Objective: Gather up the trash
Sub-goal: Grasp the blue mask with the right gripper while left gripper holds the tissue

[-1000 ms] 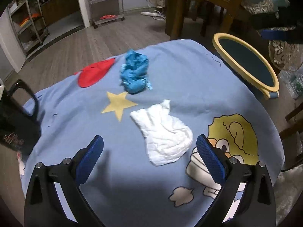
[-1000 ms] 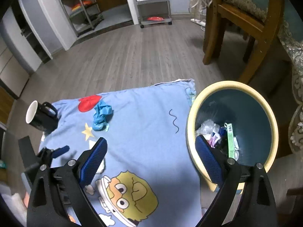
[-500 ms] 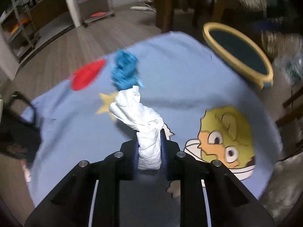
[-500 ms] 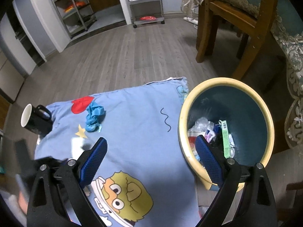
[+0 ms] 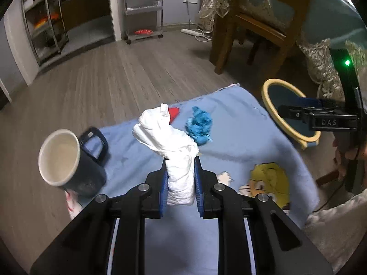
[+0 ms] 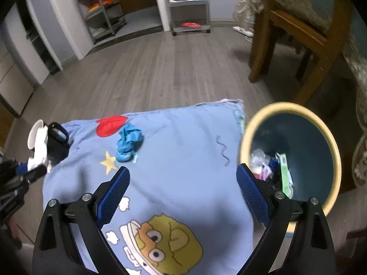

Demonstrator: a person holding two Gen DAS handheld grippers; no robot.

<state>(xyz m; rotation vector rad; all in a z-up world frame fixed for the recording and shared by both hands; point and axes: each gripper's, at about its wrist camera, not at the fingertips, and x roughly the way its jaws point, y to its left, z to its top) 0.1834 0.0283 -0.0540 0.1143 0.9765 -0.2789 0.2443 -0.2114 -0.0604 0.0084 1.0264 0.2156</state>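
Observation:
My left gripper (image 5: 180, 183) is shut on a crumpled white tissue (image 5: 169, 137) and holds it above the blue cartoon cloth (image 5: 240, 133); the tissue also shows at the left in the right wrist view (image 6: 40, 149). A crumpled blue tissue (image 5: 199, 125) lies on the cloth, seen in the right wrist view (image 6: 128, 143) too. A yellow-rimmed bin (image 6: 330, 142) with trash inside stands right of the cloth, and in the left wrist view (image 5: 273, 87). My right gripper (image 6: 182, 192) is open and empty, above the cloth's right part beside the bin.
A black mug (image 5: 68, 160) with a white inside stands at the cloth's left edge. A wooden chair (image 5: 259, 27) stands behind the bin. Metal shelf carts (image 6: 188, 2) stand at the back on the wooden floor.
My left gripper shut on the white tissue and lifted it off the cloth, pulling back to the left. My right gripper stayed open and shifted a little left.

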